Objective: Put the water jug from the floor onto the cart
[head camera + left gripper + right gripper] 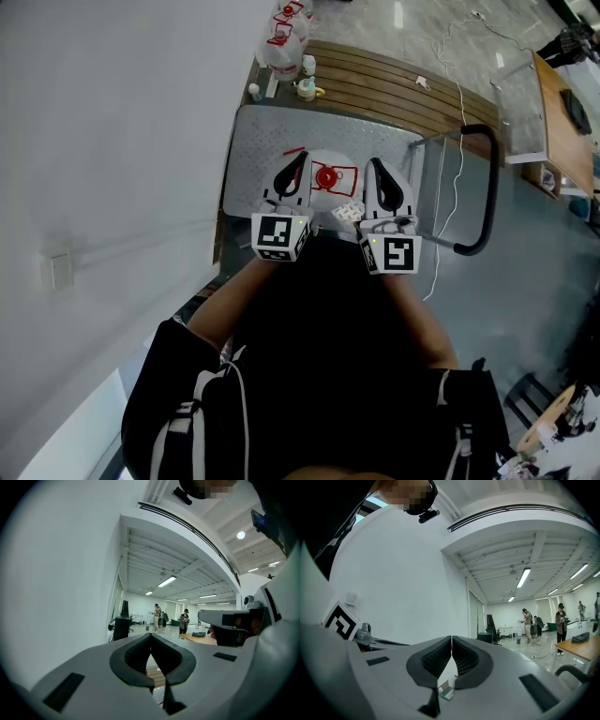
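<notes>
Red-capped clear water jug (327,178) sits on the grey metal cart (251,141), with left tool (301,159) and right tool (374,164) either side, both closed up, holding nothing.

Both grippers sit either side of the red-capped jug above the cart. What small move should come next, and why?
Probably draw both grippers back, clear of the jug. It seems to stand on the cart already, though from above that contact isn't certain. The left gripper and right gripper both have jaws shut on nothing, so neither holds it.
</notes>
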Tool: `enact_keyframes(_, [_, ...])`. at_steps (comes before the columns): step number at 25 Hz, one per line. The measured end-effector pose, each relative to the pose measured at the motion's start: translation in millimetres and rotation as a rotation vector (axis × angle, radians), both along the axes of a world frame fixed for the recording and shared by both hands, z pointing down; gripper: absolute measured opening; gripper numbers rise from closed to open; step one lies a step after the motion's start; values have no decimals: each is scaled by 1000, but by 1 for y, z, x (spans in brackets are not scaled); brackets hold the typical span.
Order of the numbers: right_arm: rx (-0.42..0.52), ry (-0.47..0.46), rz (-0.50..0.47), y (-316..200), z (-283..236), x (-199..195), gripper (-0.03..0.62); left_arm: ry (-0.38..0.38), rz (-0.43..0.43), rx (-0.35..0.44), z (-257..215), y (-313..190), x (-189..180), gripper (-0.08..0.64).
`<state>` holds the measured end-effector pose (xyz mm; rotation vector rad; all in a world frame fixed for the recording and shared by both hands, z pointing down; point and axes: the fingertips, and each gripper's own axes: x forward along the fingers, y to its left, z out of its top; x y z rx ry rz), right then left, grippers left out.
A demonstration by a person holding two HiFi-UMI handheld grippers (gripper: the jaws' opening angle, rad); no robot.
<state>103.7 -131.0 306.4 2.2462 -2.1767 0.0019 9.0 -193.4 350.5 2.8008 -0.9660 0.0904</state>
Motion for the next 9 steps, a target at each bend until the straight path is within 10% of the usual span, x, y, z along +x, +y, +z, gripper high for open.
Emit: enact_keyframes(9, [-17, 8, 14, 1, 4, 0, 20, 0, 5, -6, 5, -3, -1, 17])
